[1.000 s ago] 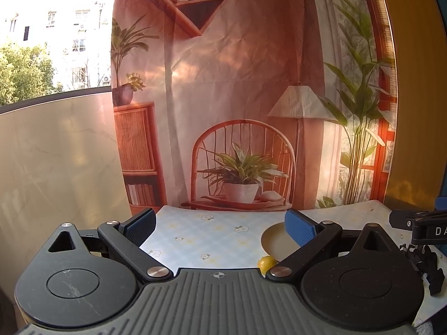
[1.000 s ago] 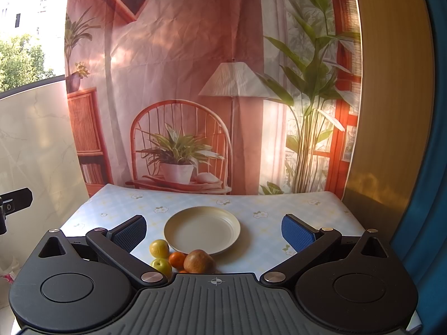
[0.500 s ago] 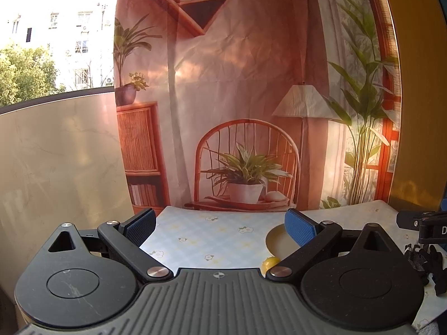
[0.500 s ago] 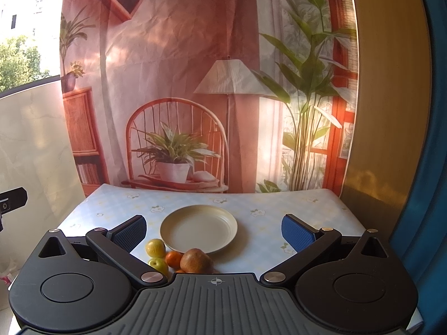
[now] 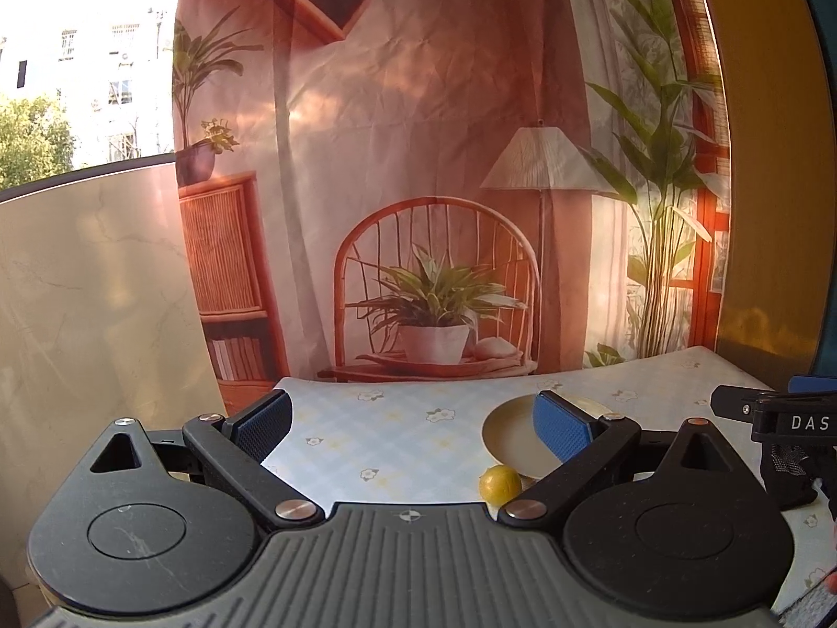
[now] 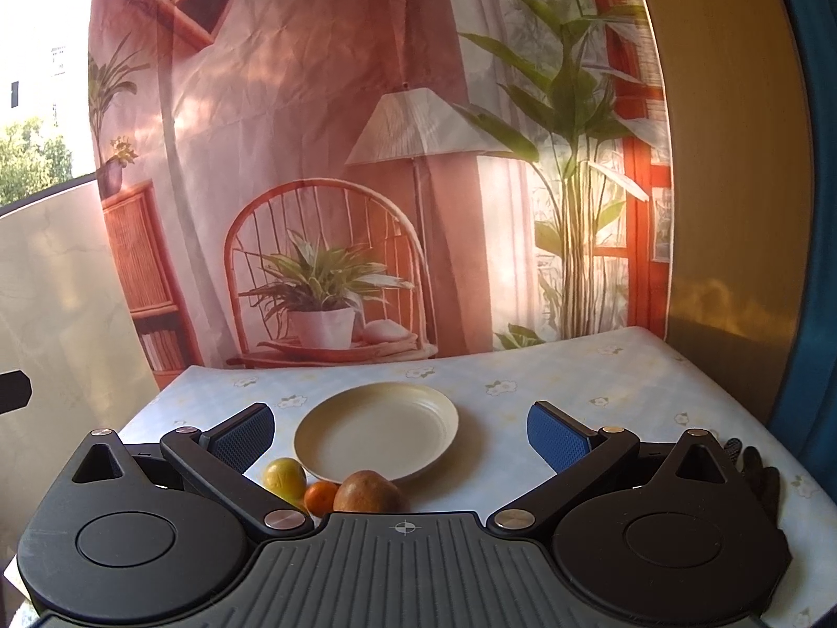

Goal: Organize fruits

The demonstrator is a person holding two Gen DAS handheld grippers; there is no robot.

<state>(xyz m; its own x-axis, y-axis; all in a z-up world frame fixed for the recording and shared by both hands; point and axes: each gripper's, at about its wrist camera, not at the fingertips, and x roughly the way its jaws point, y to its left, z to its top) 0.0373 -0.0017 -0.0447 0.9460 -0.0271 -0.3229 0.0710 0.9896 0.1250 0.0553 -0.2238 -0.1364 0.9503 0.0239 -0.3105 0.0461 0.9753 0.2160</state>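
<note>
Jaws of both grippers wide apart, empty; fruits (image 6: 335, 489) clustered just beside bare plate (image 6: 376, 429)

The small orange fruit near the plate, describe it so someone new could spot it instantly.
Find the round cream plate on the floral tablecloth. At its near rim sits the small orange fruit, between a yellow-green fruit and a larger brownish fruit; it is the smallest and brightest.

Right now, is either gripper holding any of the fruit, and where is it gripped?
Nothing is held. The left gripper and the right gripper are both open with nothing between their fingers; the fruits lie on the table beside the plate.
</note>
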